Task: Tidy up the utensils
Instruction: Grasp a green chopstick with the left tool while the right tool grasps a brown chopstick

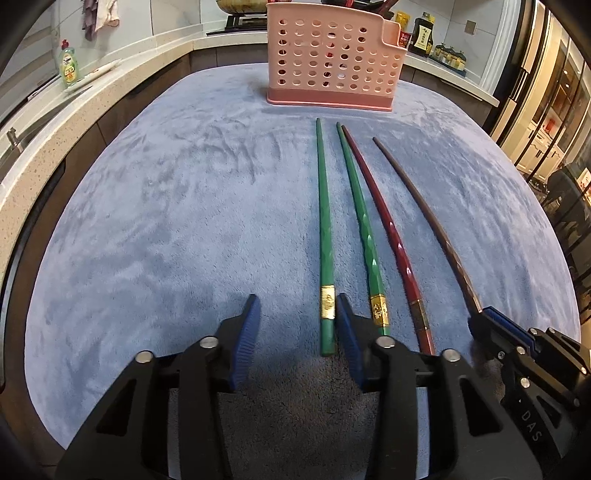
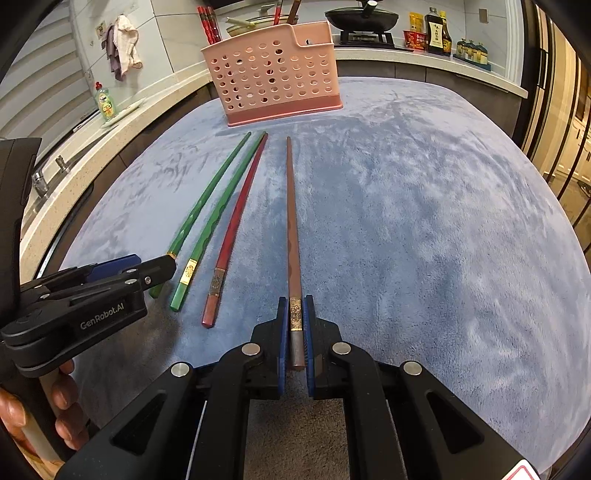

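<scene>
Several chopsticks lie side by side on the blue cloth (image 1: 166,221), tips toward a pink perforated utensil basket (image 1: 332,59) at the far edge. My left gripper (image 1: 297,301) is open; the left green chopstick (image 1: 324,236) lies between its fingers near the right one. Beside it lie a second green chopstick (image 1: 364,229) and a red chopstick (image 1: 388,236). My right gripper (image 2: 295,301) is shut on the thick end of the brown chopstick (image 2: 292,221), which rests along the cloth. The right gripper shows in the left wrist view (image 1: 484,314).
The basket (image 2: 273,74) holds some red chopsticks. A counter runs along the left with a green dish soap bottle (image 1: 69,62) and a sink. A wok (image 2: 362,16) on a stove and sauce bottles (image 2: 436,33) stand behind.
</scene>
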Motion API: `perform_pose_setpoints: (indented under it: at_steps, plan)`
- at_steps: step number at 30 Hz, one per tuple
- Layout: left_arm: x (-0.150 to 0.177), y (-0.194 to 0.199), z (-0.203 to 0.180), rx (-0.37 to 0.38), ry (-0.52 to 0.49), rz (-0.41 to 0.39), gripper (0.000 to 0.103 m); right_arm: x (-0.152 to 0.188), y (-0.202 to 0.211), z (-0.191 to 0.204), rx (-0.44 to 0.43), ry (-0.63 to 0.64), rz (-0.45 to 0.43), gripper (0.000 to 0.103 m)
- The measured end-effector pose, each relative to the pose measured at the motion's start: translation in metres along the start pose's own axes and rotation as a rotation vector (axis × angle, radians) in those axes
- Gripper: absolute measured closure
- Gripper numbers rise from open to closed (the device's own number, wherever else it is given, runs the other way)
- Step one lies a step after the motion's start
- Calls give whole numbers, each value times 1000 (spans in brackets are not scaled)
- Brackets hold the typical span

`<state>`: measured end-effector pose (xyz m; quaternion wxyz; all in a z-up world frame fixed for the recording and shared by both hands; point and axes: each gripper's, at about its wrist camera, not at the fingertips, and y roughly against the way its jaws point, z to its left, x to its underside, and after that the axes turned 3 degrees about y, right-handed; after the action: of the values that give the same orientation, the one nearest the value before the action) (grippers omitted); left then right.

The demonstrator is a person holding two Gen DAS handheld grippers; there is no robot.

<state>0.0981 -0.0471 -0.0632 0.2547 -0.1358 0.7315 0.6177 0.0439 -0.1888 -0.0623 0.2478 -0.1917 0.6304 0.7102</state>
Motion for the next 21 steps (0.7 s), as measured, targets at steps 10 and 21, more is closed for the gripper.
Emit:
perform_pose_setpoints:
  at_steps: [10, 21]
  plan:
    - [-2, 9, 4, 38, 6, 7, 95, -3, 14, 2, -6, -1, -23, 96]
    - [-22, 68, 23, 89, 66, -94, 95, -36, 74, -6, 5, -5, -176, 96]
